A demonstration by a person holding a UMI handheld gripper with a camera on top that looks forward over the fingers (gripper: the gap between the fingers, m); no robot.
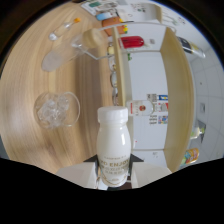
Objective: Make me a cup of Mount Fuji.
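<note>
Tool (114, 175) pinching a white milk bottle (112, 145) low on its body, one finger at either side, bottle upright with its white cap on. Just beyond to the left, on the wooden desk (30, 65), a clear glass of ice cubes (56, 110). Farther off, an empty clear cup (56, 59) on its side, a clear jug (89, 44). Far right, a red item (132, 42) on white shelving.

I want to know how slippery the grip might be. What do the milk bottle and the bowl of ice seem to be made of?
The milk bottle, held in the tool, looks like smooth, slightly glossy white plastic with a screw cap, opaque throughout. The bowl seems clear glass or clear plastic: the ice and the wooden counter show through it.
</note>
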